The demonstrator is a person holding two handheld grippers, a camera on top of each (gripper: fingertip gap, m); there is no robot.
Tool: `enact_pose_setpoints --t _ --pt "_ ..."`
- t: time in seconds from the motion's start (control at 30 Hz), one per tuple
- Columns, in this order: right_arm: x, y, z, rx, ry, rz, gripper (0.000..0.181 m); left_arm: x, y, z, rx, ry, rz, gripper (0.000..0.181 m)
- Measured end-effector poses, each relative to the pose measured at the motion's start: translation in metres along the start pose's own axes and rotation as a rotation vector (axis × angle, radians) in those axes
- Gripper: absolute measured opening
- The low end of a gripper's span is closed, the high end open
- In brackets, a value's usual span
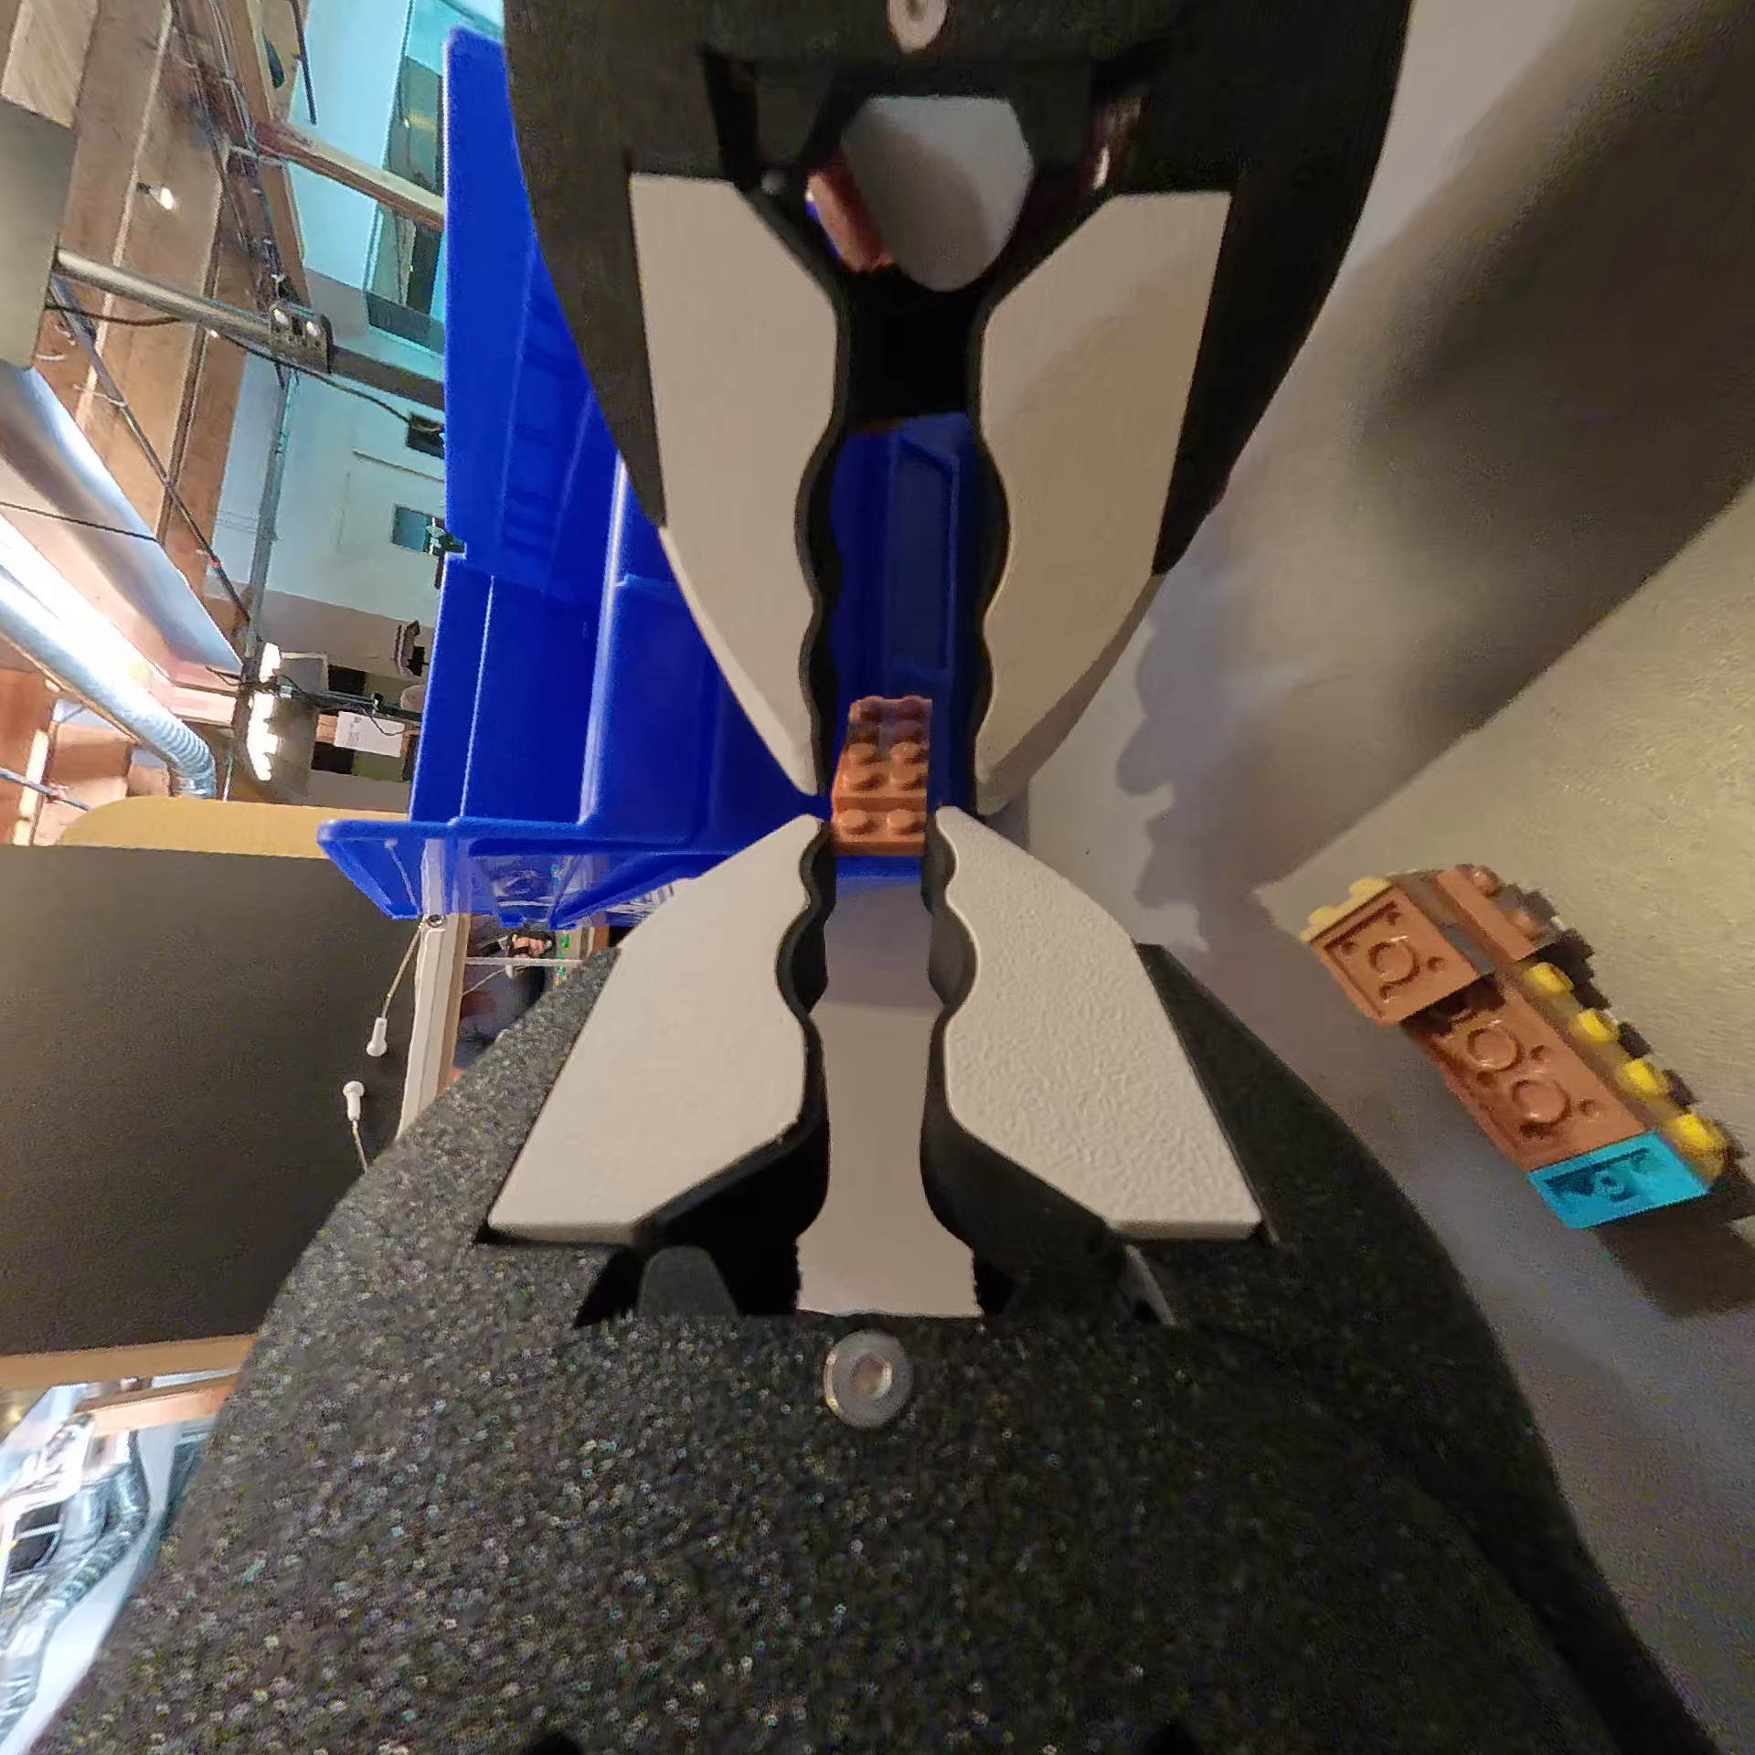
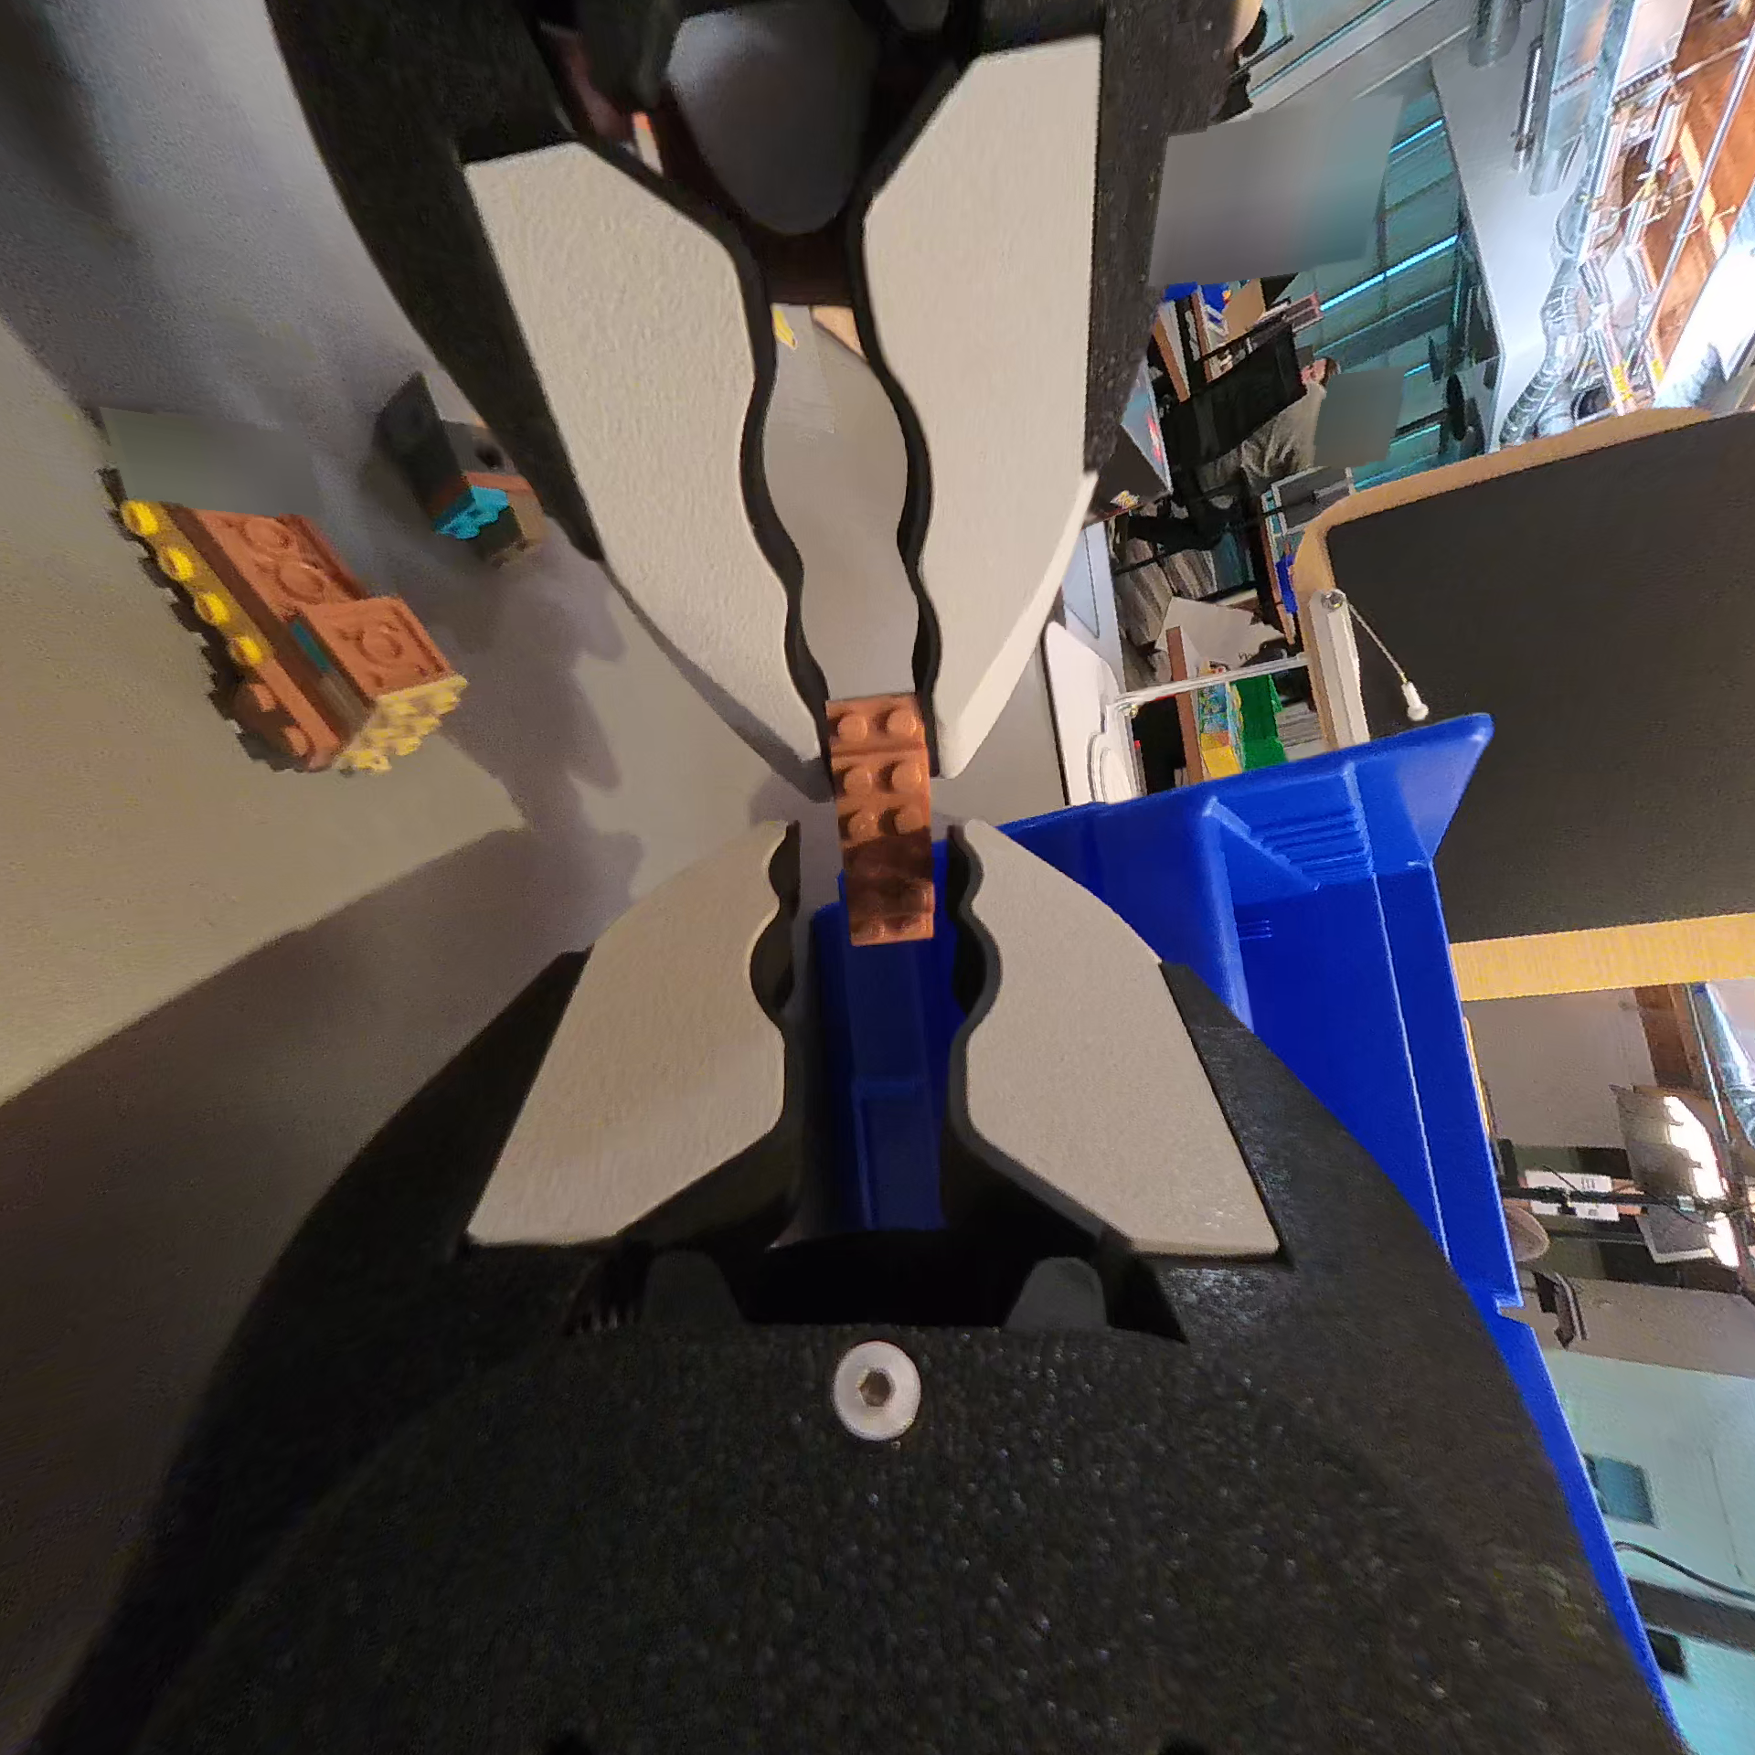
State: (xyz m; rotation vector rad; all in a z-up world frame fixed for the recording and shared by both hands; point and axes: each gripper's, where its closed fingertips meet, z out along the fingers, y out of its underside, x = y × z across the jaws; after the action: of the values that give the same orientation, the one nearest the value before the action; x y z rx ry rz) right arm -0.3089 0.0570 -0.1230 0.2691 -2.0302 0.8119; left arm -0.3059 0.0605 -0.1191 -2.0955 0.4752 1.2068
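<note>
A brown studded brick [image 1: 878,788] hangs in the air between my two grippers, which face each other tip to tip. My left gripper [image 1: 878,840] is shut on one end of it. The tips press both sides. My right gripper [image 2: 878,845] has its jaws narrowly apart around the other end [image 2: 883,855], with thin slivers of gap on both sides. In the left wrist view the right gripper [image 1: 893,779] comes in from the top. In the right wrist view the left gripper [image 2: 878,760] does the same.
A blue plastic bin [image 1: 532,570] stands just behind the brick, also in the right wrist view [image 2: 1330,902]. A brown, yellow and teal brick assembly [image 1: 1510,1035] [image 2: 294,627] lies on the grey table [image 1: 1424,665]. A smaller dark and teal block cluster [image 2: 475,503] lies nearby. Both grippers' tips are close together, under 4 cm apart.
</note>
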Motion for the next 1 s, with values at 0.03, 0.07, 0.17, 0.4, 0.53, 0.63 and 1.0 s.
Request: enact_pose_setpoints --t 0.03,0.07,0.17,0.4,0.53,0.63,1.0 --pt "0.0 0.0 0.002 -0.01 0.008 -0.007 0.026 0.001 -0.001 0.0 0.0 0.0 0.009 0.017" --pt "0.0 0.0 0.003 -0.017 0.022 -0.018 0.018 0.002 -0.002 0.0 -0.002 -0.002 0.013 0.017" --pt "0.002 0.001 0.004 -0.035 0.067 -0.041 0.018 0.001 0.001 0.002 -0.011 0.013 -0.063 0.017" --pt "0.009 -0.001 0.001 -0.026 0.176 -0.066 0.018 0.001 0.0 0.002 0.071 0.118 -0.355 0.016" --pt "0.011 -0.003 -0.001 -0.022 0.238 -0.12 0.018 0.004 -0.001 0.002 0.119 0.204 -0.512 0.015" --pt "0.018 -0.005 -0.007 -0.003 0.303 -0.154 0.018 0.008 -0.009 -0.001 0.203 0.312 -0.662 0.001" --pt "0.017 0.002 -0.006 -0.045 0.318 -0.183 0.017 0.001 -0.01 -0.01 0.315 0.44 -0.887 0.012"
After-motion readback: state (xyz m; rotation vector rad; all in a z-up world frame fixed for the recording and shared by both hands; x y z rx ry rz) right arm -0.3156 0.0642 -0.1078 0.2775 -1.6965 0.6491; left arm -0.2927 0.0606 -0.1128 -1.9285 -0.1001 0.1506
